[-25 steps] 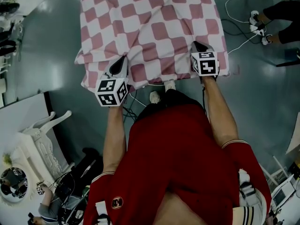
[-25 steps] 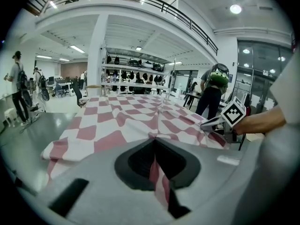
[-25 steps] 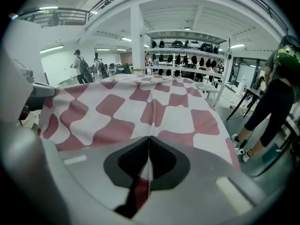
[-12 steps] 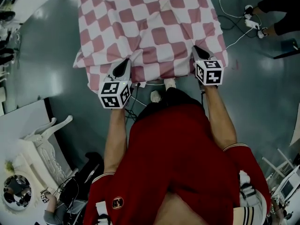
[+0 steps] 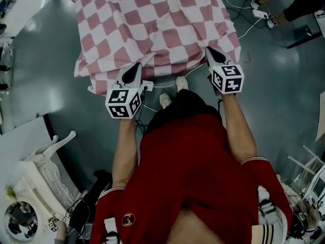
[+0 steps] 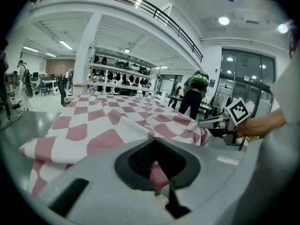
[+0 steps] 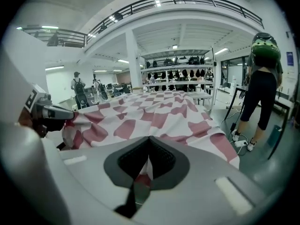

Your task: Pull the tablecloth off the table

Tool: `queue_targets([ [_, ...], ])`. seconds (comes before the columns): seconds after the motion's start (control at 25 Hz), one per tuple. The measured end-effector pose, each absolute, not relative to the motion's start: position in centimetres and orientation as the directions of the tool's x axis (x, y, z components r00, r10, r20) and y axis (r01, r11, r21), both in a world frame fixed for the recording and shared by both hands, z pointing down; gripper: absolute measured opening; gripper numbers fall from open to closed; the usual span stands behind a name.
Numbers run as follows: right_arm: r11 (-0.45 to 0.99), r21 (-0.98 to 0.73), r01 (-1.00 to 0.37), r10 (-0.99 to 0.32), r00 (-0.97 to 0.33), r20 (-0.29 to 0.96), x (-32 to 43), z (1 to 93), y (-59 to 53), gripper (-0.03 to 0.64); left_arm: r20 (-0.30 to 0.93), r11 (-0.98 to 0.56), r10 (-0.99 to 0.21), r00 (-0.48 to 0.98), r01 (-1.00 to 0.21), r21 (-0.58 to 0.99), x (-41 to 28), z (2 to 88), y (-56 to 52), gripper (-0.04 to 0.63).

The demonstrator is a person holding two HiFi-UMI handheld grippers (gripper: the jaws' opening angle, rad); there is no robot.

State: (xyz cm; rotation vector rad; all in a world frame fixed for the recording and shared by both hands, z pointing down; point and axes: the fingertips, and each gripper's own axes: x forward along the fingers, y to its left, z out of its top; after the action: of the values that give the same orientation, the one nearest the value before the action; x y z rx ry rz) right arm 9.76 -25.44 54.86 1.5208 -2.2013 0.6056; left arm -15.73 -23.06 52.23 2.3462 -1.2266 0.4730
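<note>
At the near hem of a draped table, head view:

Item: one pink-and-white checked fabric tablecloth (image 5: 152, 19), spread over the table, which is wholly hidden under it; near edge hanging toward the grey floor, just ahead of the person's feet

Tooling: left gripper (image 5: 136, 66), jaws together and pinched on a fold of the hem, pink cloth showing between the pads in its own view; right gripper (image 5: 209, 51), jaws likewise closed on the hem at the opposite near corner

Change over the last second: both grippers drawn back toward the person in the red shirt, the right one also raised; the hem has travelled with them. Judged: the pull is under way with a firm hold at both corners, yet most of the cloth still lies on top, so the greater part remains to be hauled

Condition: soft, thin, limp; gathered into a peak at each pinch, creases fanning from both grips across the checks, middle of the hem sagging between them
</note>
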Motion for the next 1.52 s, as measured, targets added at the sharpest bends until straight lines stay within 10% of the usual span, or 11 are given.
queue_targets([
  [0.84,0.473,-0.284,-0.834,-0.771,-0.548,0.324,11.6,47.0,5.7,0.012,0.377,-0.419,-0.788,0.487,-0.872,0.252,-10.7,46.1,7.1,0.008],
  [1.52,0.664,-0.31,-0.681,-0.676,-0.723,0.141,11.6,34.8,6.3,0.012,0.179,-0.383,-0.884,0.432,-0.888,0.253,-8.4,31.1,7.4,0.008],
])
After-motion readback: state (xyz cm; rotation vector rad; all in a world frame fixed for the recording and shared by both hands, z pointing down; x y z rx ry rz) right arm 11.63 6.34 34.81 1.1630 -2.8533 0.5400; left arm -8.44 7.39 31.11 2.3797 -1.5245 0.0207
